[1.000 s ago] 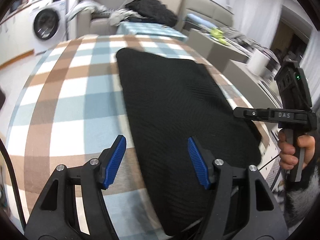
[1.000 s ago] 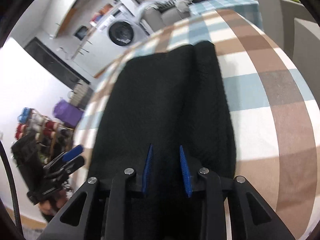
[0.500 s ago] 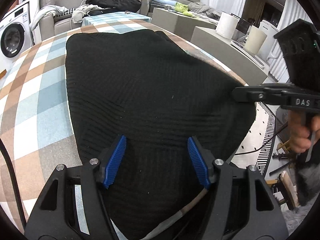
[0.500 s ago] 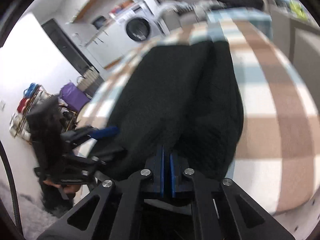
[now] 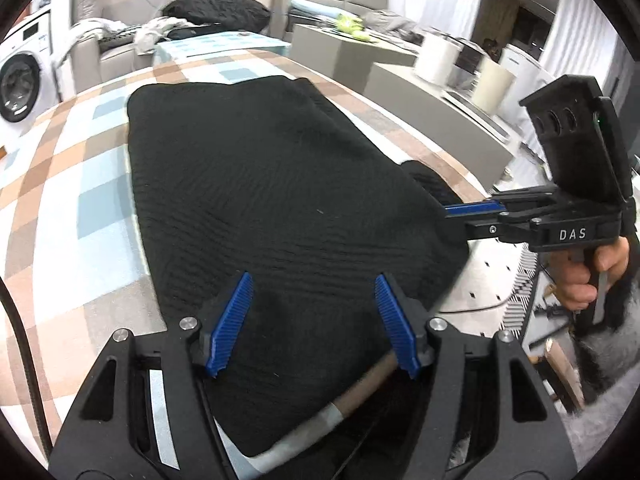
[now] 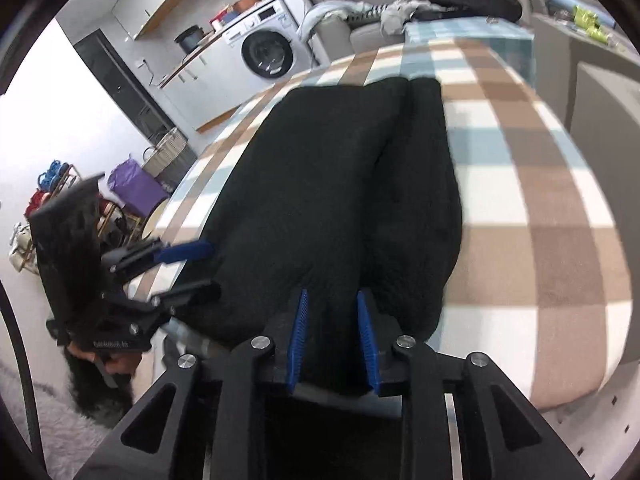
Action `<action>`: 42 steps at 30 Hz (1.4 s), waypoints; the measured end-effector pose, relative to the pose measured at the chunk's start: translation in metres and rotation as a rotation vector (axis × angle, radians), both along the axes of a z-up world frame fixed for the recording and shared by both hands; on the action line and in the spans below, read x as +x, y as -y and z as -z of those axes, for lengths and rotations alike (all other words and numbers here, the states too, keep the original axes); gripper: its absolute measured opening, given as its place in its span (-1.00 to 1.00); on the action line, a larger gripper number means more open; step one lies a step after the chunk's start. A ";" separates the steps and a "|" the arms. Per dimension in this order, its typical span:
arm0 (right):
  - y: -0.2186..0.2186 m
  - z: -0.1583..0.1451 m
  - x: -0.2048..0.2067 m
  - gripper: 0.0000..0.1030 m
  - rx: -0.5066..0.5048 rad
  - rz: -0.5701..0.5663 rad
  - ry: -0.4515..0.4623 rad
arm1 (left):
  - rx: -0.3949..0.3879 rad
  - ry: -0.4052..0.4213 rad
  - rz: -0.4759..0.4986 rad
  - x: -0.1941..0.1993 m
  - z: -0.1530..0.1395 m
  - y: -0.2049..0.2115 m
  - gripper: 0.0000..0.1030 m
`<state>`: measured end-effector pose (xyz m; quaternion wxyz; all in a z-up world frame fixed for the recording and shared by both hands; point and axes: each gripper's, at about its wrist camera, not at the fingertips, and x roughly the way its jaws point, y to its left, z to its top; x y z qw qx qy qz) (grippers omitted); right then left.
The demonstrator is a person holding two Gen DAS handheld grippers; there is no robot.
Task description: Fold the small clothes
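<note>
A black knit garment (image 5: 272, 200) lies flat on the checked tablecloth (image 5: 80, 208), its near hem hanging over the table's front edge. It also shows in the right wrist view (image 6: 340, 200), with a lengthwise fold ridge. My left gripper (image 5: 312, 316) is open, its blue pads astride the near hem. My right gripper (image 6: 334, 336) stands partly open with the garment's near edge between its pads; it also shows in the left wrist view (image 5: 468, 216) at the garment's right edge. The left gripper shows in the right wrist view (image 6: 192, 268), open at the garment's left edge.
A sofa with a heap of dark and light clothes (image 5: 216, 12) stands beyond the table. A washing machine (image 6: 268, 52) is at the far left. Grey boxes with white rolls (image 5: 436, 60) stand to the right. A purple bag and baskets (image 6: 136, 184) sit on the floor.
My right gripper was shut on the garment's near edge and has now opened partway. The left gripper moved right over the near hem and stayed open.
</note>
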<state>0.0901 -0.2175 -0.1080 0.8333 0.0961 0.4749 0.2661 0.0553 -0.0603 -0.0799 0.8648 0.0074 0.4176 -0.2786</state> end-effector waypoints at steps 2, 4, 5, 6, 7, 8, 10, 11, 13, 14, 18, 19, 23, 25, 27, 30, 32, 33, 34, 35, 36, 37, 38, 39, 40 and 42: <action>0.000 0.004 -0.008 -0.50 -0.009 -0.013 0.013 | 0.021 -0.014 0.016 -0.004 0.007 0.002 0.19; -0.002 0.009 -0.010 -0.58 -0.037 -0.017 0.013 | 0.042 -0.029 0.021 -0.006 0.014 0.002 0.19; -0.004 0.008 -0.011 -0.75 -0.056 -0.026 0.028 | 0.043 -0.024 0.021 -0.008 0.015 0.001 0.19; -0.004 0.006 -0.011 -0.81 -0.062 -0.033 0.038 | 0.042 -0.023 0.024 -0.011 0.015 -0.001 0.19; -0.002 0.004 -0.012 -0.85 -0.067 -0.036 0.048 | 0.039 -0.024 0.023 -0.013 0.014 -0.004 0.19; -0.001 0.004 -0.012 -0.86 -0.073 -0.032 0.049 | 0.034 -0.027 0.022 -0.014 0.015 -0.006 0.19; 0.002 0.014 -0.009 -0.87 -0.095 -0.019 0.013 | 0.035 -0.031 0.023 -0.017 0.015 -0.010 0.19; 0.004 0.013 -0.009 -0.87 -0.085 -0.016 0.013 | 0.040 -0.029 0.023 -0.019 0.014 -0.011 0.19; 0.008 0.006 -0.014 -0.82 -0.063 -0.011 0.022 | 0.032 -0.029 0.016 -0.021 0.011 -0.014 0.19; 0.014 0.001 -0.016 -0.76 -0.041 0.005 0.039 | 0.024 -0.026 0.011 -0.021 0.008 -0.015 0.19; 0.037 -0.006 -0.028 -0.66 -0.003 0.091 0.042 | -0.023 -0.003 -0.005 -0.016 -0.003 -0.014 0.19; 0.043 -0.005 -0.028 -0.53 0.007 0.113 0.039 | -0.037 -0.002 -0.006 -0.012 -0.005 -0.012 0.19; 0.033 0.004 -0.023 -0.42 -0.045 0.087 0.026 | -0.074 0.013 -0.010 0.013 -0.007 0.008 0.19; 0.032 -0.002 -0.018 -0.42 -0.006 0.079 0.044 | -0.073 -0.008 -0.015 0.027 -0.002 0.019 0.19; 0.038 -0.013 -0.010 -0.42 0.025 0.115 0.079 | -0.052 -0.025 -0.014 0.038 0.006 0.031 0.19; 0.039 -0.020 0.019 -0.41 0.062 0.128 0.077 | -0.026 -0.030 -0.013 0.045 0.015 0.042 0.26; 0.031 -0.016 0.047 -0.26 0.067 0.110 0.068 | -0.019 -0.032 -0.007 0.046 0.015 0.046 0.29; 0.023 -0.012 0.066 -0.25 0.053 0.095 0.047 | -0.016 -0.034 -0.006 0.047 0.015 0.047 0.29; 0.017 -0.008 0.080 -0.25 0.054 0.081 0.032 | -0.019 -0.036 -0.005 0.047 0.016 0.047 0.29; 0.011 -0.003 0.096 -0.25 0.066 0.064 0.015 | -0.023 -0.039 -0.007 0.047 0.016 0.046 0.30; 0.002 0.005 0.114 -0.25 0.071 0.051 -0.031 | -0.025 -0.042 -0.009 0.048 0.016 0.045 0.30; -0.003 0.011 0.126 -0.35 0.064 0.037 -0.063 | -0.029 -0.043 -0.011 0.047 0.016 0.044 0.30; -0.009 0.016 0.136 -0.67 0.052 0.021 -0.067 | -0.034 -0.045 -0.015 0.048 0.016 0.042 0.30; -0.014 0.016 0.141 -0.79 0.029 0.014 -0.057 | -0.041 -0.048 -0.018 0.048 0.016 0.041 0.30; -0.016 0.014 0.142 -0.86 0.023 0.006 -0.047 | -0.048 -0.052 -0.022 0.049 0.015 0.039 0.30; -0.011 -0.002 0.136 -0.91 0.007 0.013 0.014 | -0.056 -0.055 -0.022 0.050 0.015 0.038 0.30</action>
